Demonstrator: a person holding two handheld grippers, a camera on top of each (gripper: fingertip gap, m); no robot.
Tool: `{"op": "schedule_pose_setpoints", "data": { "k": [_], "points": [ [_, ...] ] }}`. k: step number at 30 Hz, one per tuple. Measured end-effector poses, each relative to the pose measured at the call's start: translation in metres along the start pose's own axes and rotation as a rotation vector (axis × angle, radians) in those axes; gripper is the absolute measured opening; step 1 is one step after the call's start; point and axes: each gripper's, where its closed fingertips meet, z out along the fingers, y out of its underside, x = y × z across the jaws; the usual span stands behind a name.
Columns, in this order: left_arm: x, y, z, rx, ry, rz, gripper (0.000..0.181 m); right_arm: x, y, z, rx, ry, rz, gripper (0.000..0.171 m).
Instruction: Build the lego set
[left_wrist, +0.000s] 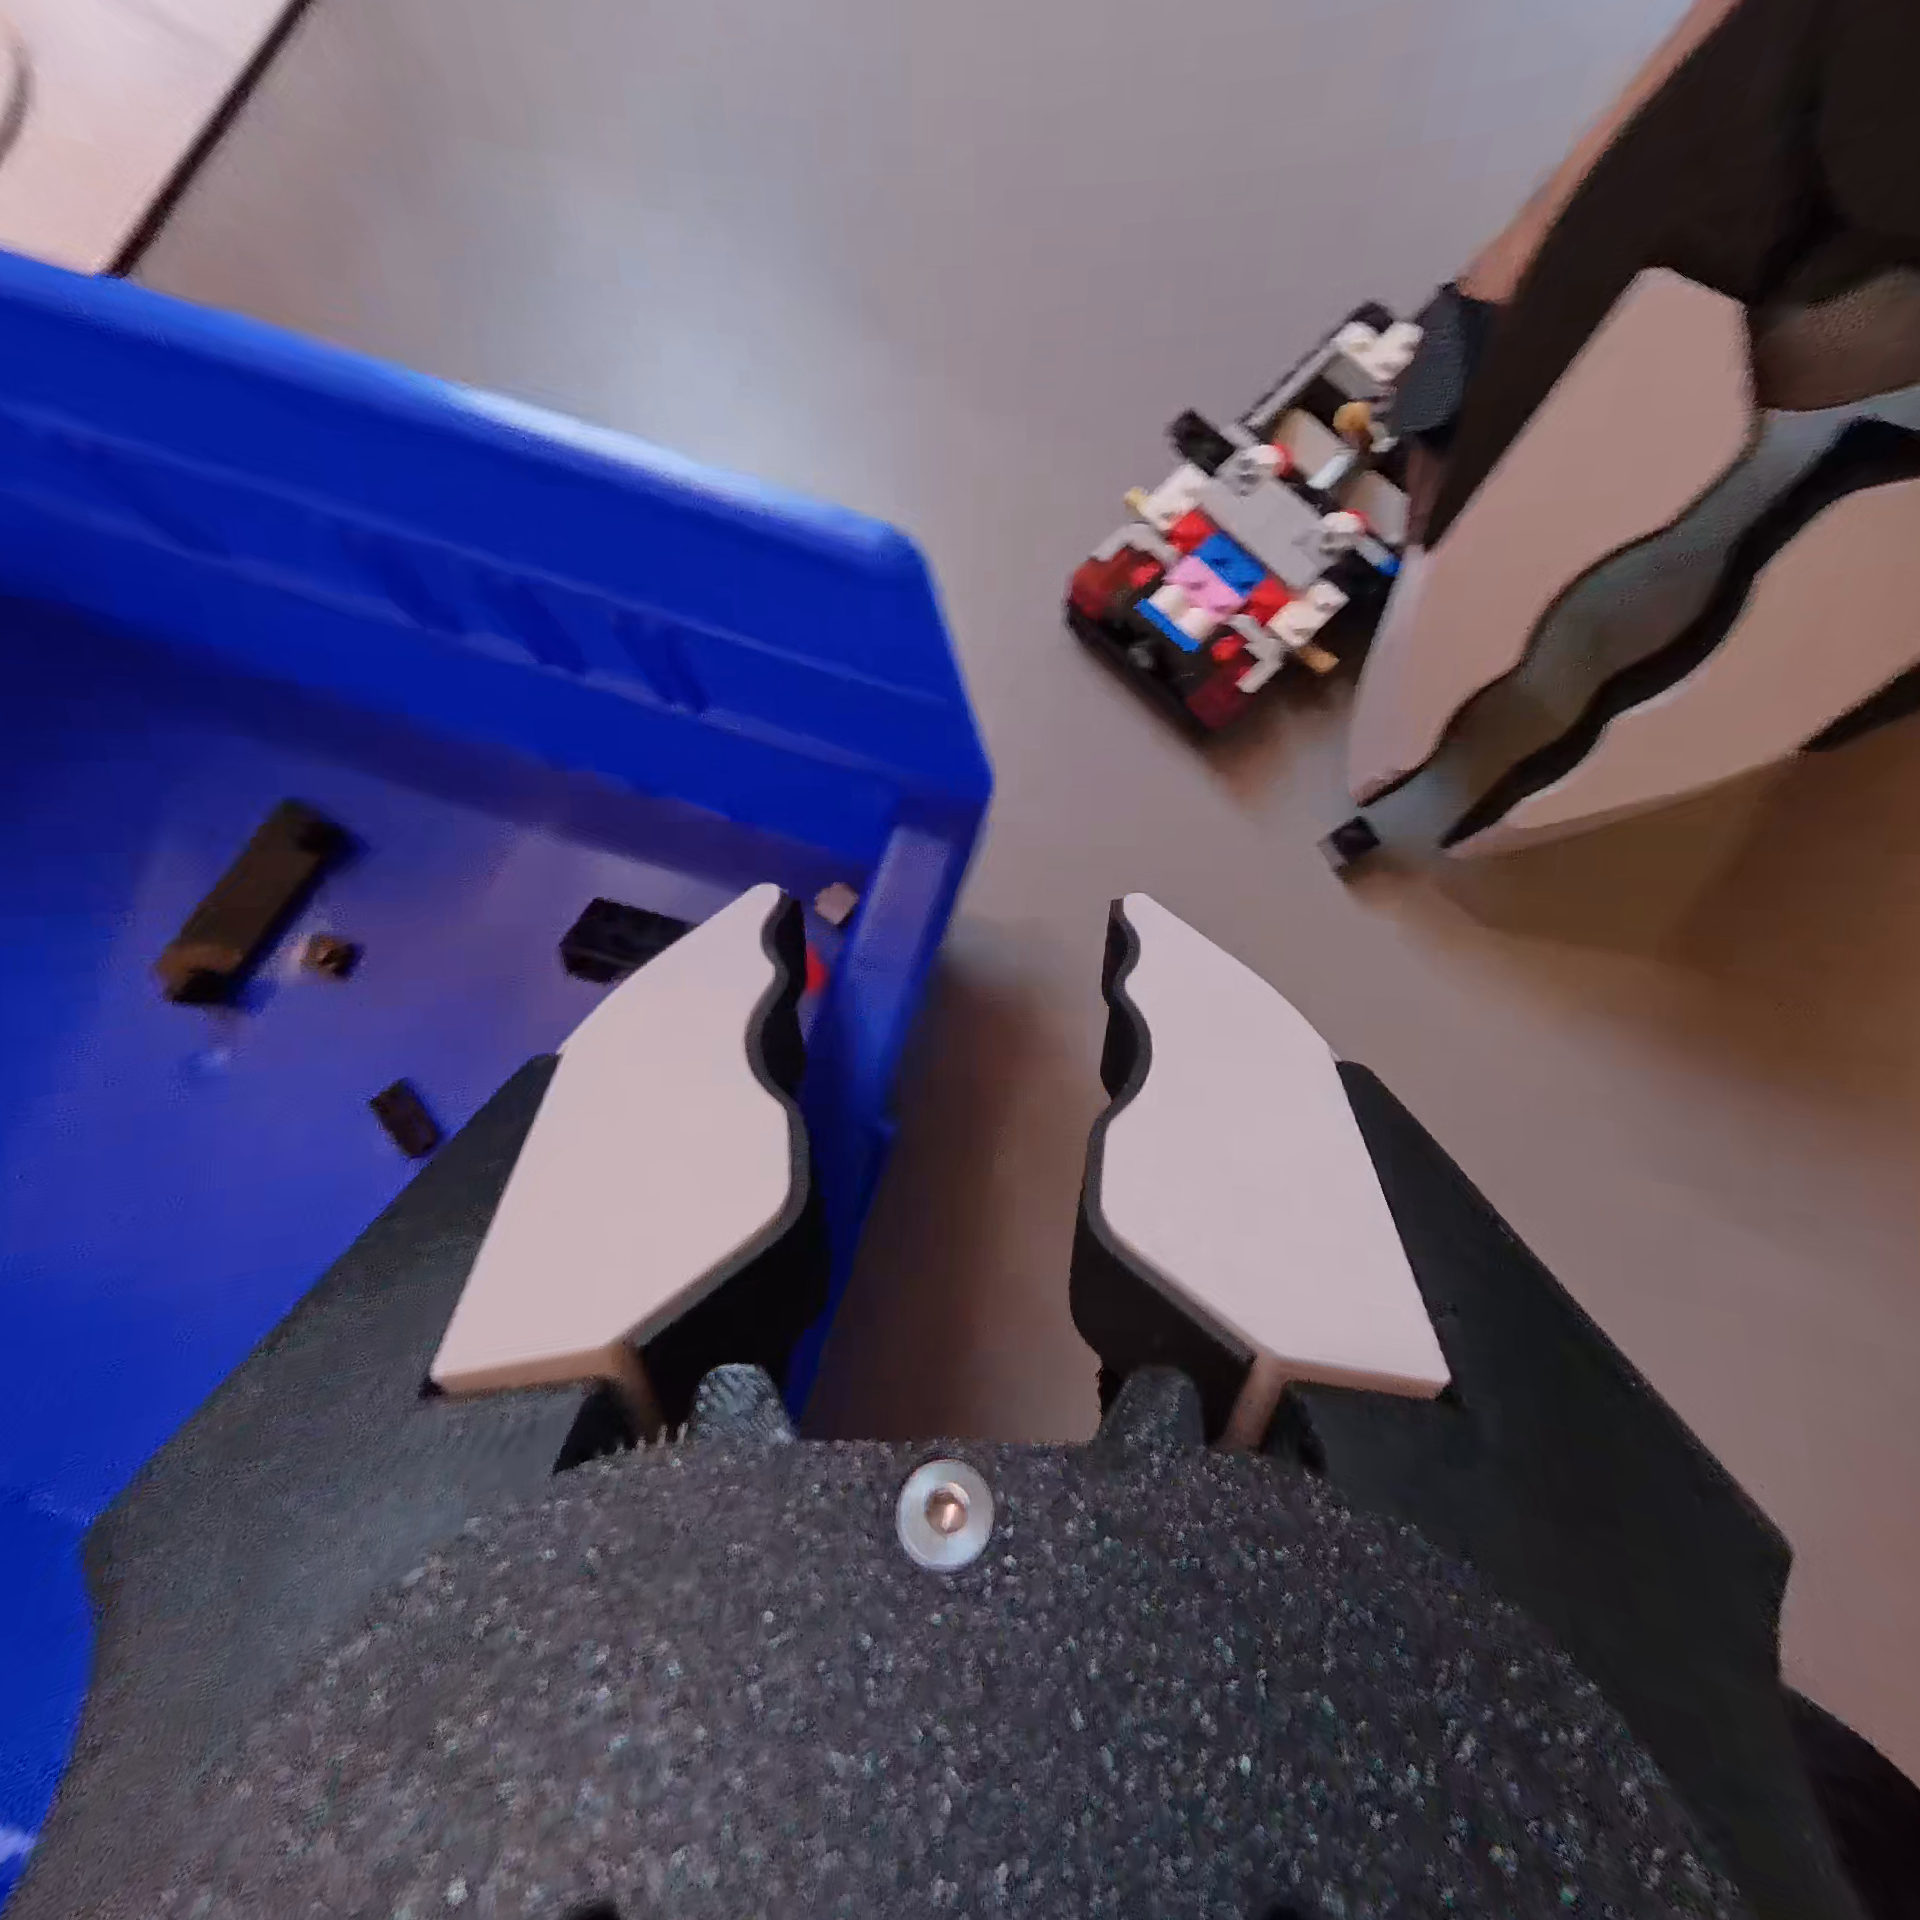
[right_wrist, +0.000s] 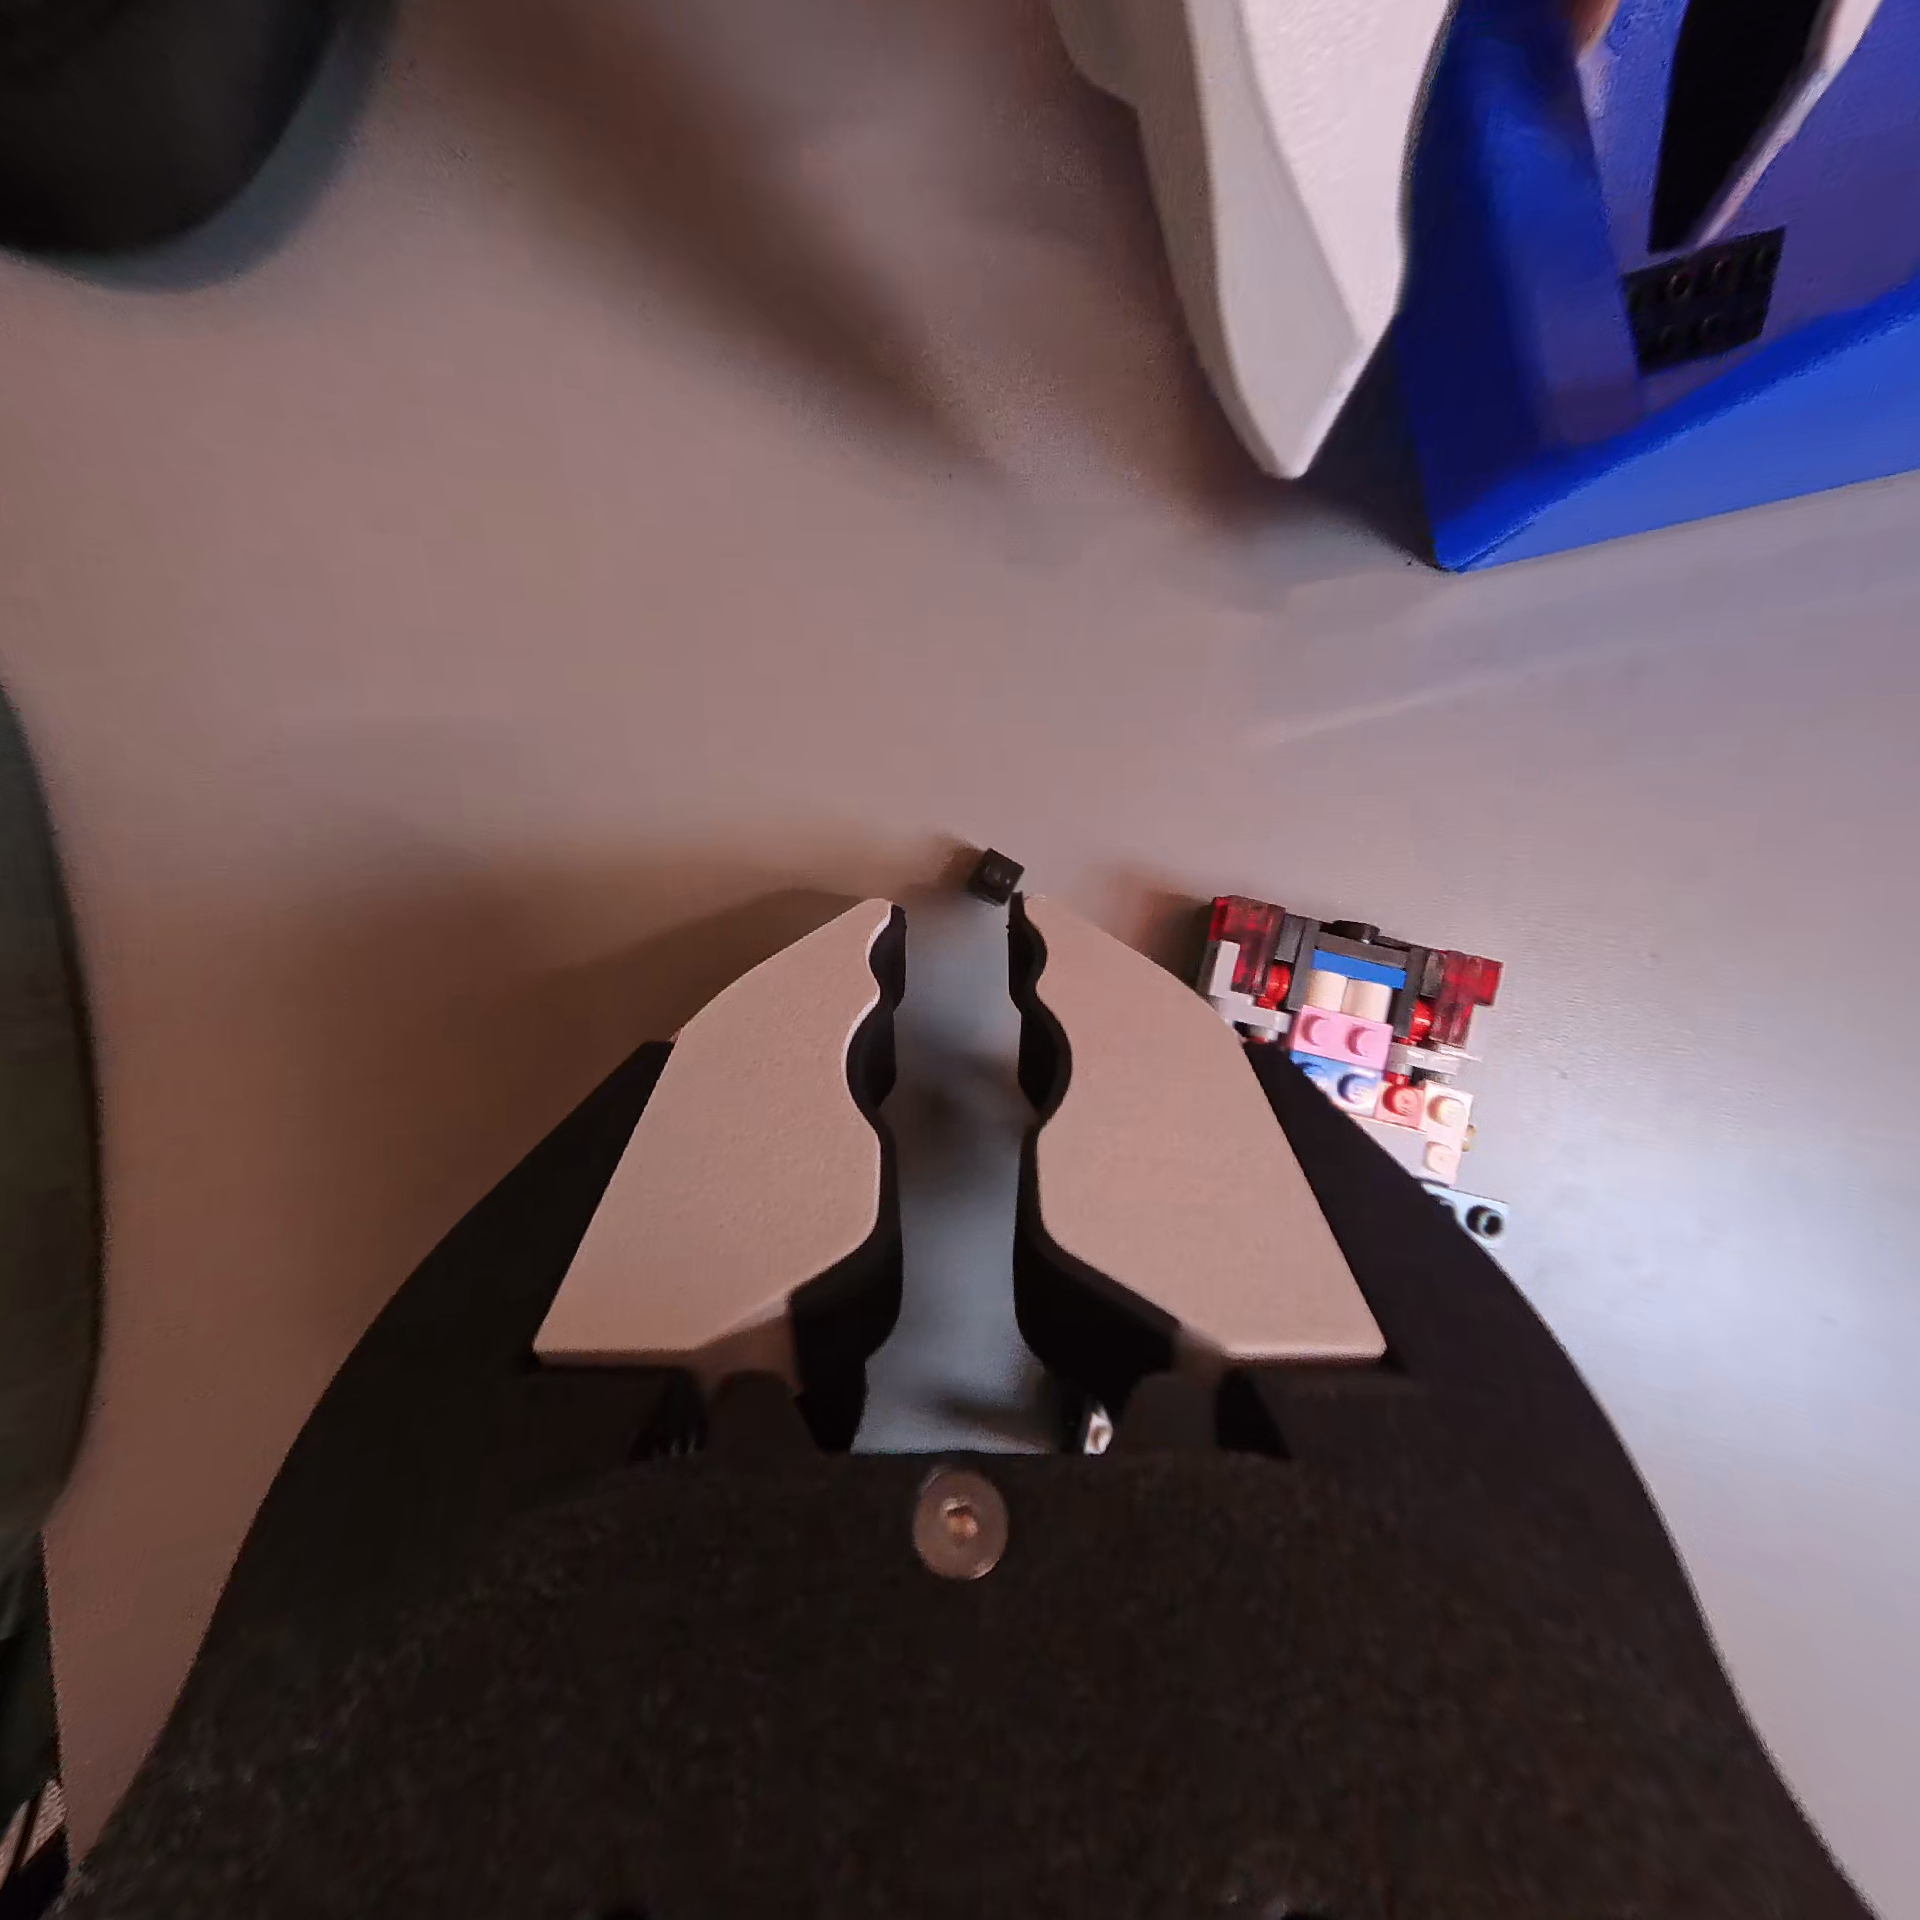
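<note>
My left gripper (left_wrist: 948, 899) is open and empty, astride the right wall of a blue bin (left_wrist: 914, 644): one finger is over the bin's inside, the other over the table. Several small black pieces (left_wrist: 255, 899) lie on the bin floor. My right gripper (right_wrist: 956, 906) is narrowly open over the table, with a tiny black brick (right_wrist: 992, 871) just beyond its fingertips. It also shows in the left wrist view (left_wrist: 1408, 826), where the tiny brick (left_wrist: 1351, 842) lies at its tips. A multicoloured toy brick car (right_wrist: 1351, 1023) stands just right of it.
The brick car (left_wrist: 1236, 561) sits on the grey table between the bin and my right gripper. The bin's corner (right_wrist: 1538, 499) and one of my left gripper's fingers (right_wrist: 1278, 260) show at the top right. A dark round shape (right_wrist: 156, 125) sits far left.
</note>
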Motion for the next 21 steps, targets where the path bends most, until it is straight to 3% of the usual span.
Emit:
{"op": "schedule_pose_setpoints", "data": {
  "k": [5, 9, 13, 21],
  "points": [
    [0.001, -0.004, 0.002, 0.013, -0.042, 0.087, 0.055, 0.001, -0.001, 0.003, -0.007, 0.008, 0.028, 0.017],
    [-0.001, -0.026, -0.013, 0.141, -0.078, 0.109, 0.049, 0.004, 0.000, 0.003, -0.006, 0.010, 0.062, 0.017],
    [0.022, -0.038, -0.023, 0.227, 0.038, 0.137, 0.042, 0.006, -0.002, 0.004, -0.012, 0.026, 0.081, 0.017],
    [0.054, -0.034, -0.026, 0.239, 0.229, 0.188, 0.019, 0.008, -0.006, 0.003, -0.002, 0.045, 0.120, 0.016]
  ]
}}
